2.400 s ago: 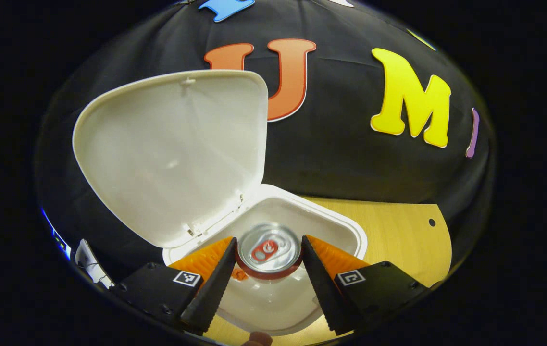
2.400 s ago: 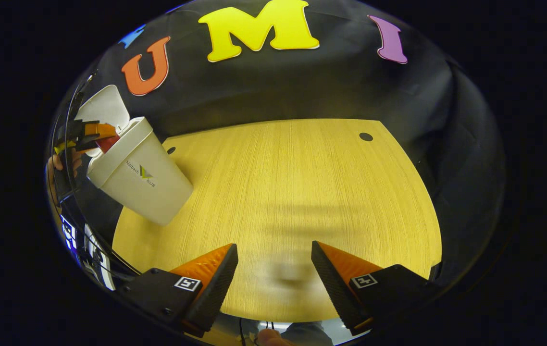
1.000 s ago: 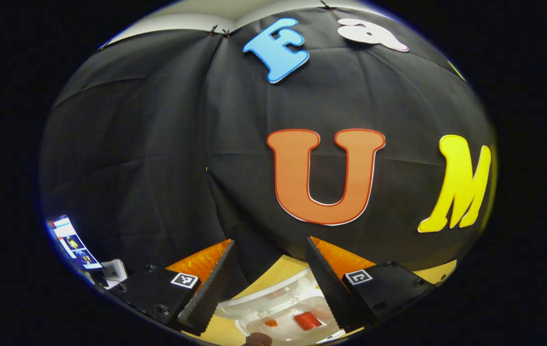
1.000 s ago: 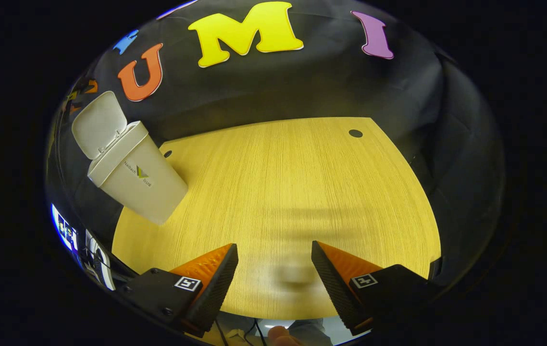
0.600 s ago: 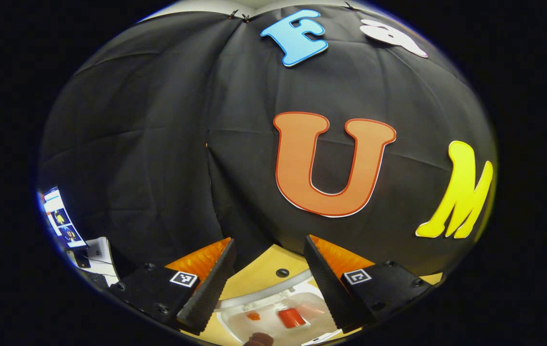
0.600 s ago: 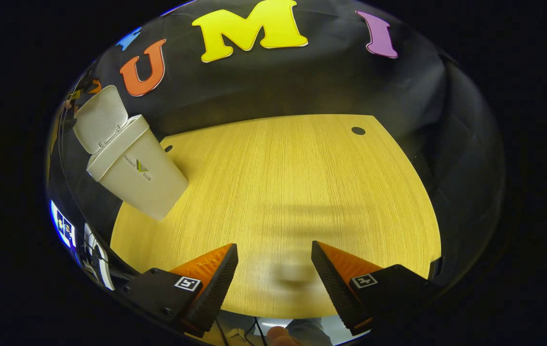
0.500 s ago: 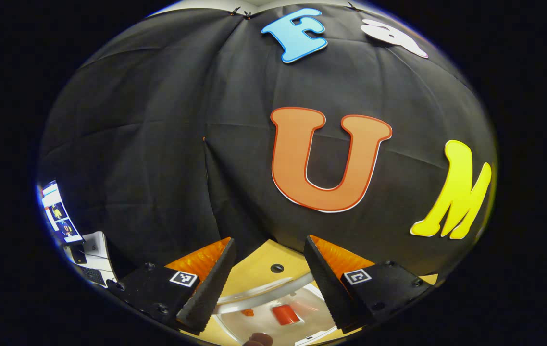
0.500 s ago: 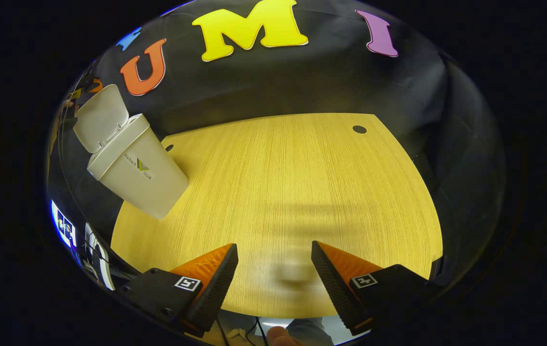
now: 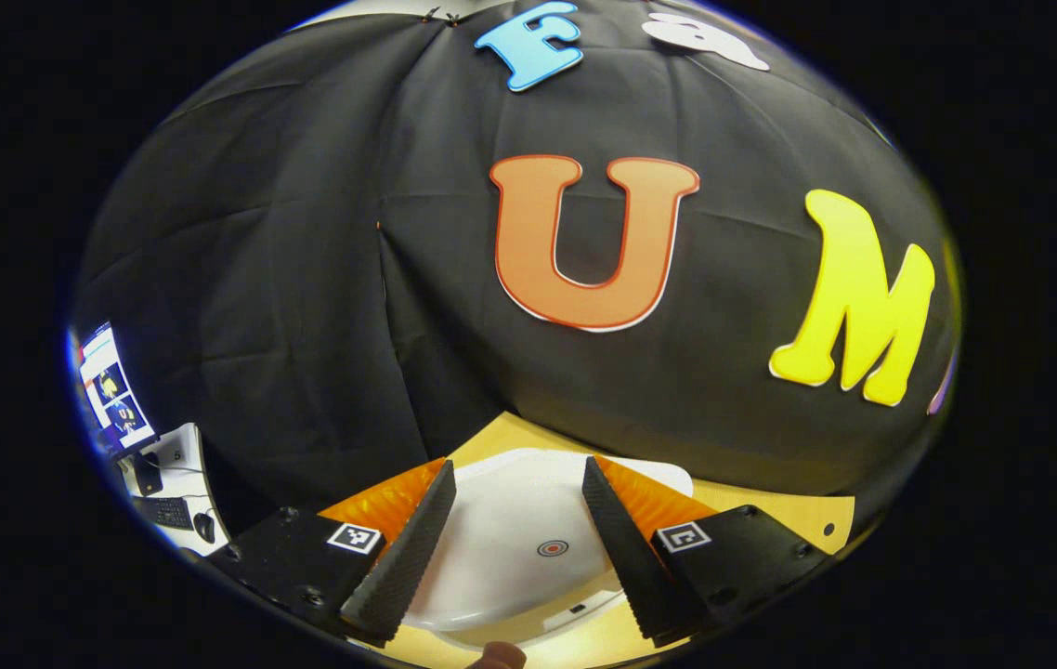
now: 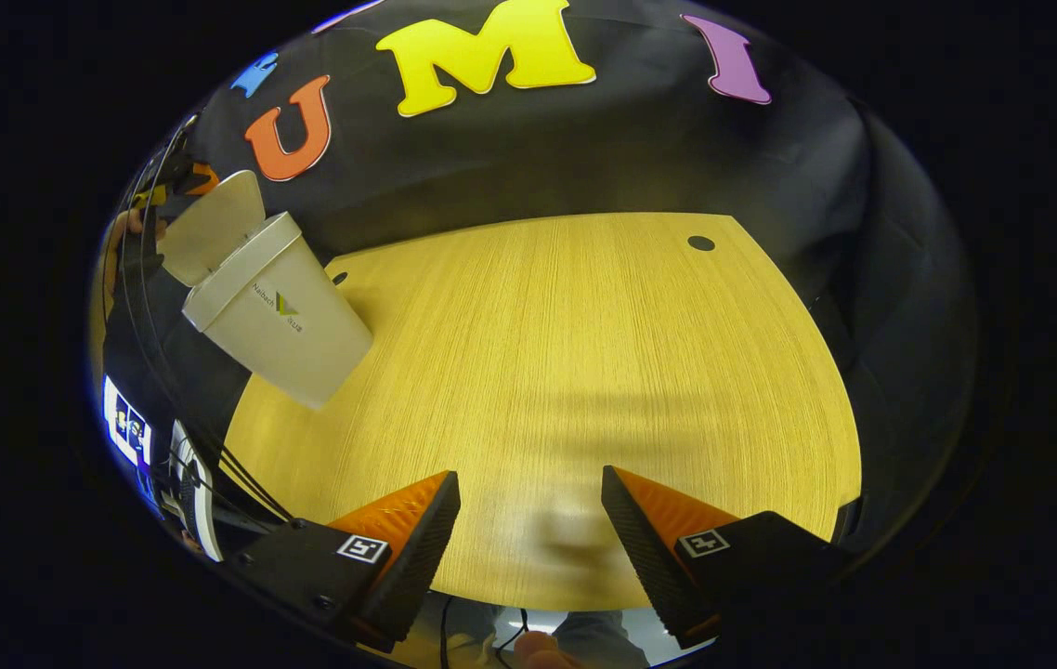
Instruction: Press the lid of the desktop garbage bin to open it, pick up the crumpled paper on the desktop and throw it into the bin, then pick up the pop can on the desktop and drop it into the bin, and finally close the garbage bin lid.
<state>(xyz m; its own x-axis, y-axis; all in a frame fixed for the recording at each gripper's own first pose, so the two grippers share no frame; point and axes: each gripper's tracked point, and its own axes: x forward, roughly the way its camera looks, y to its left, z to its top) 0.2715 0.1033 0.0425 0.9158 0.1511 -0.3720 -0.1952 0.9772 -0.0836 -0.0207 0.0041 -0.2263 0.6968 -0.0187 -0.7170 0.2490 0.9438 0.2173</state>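
The white desktop bin stands at the far left of the wooden table. Its lid is tilted partway down over the opening. In the left gripper view the lid's top, with a small red ring mark, lies just under and between the fingers of my left gripper, which is open. The same gripper and the hand holding it appear behind the lid in the right gripper view. The lid hides the bin's inside. My right gripper hovers open over the near table edge, holding nothing.
Two round holes pierce the tabletop, one at the far right and one beside the bin. A monitor and a keyboard sit off the table's left side. The black cloth wall rises close behind the bin.
The lid has swung down from upright and now covers the red can seen inside the bin half a second ago. My left gripper dipped toward the lid. The right gripper barely moved.
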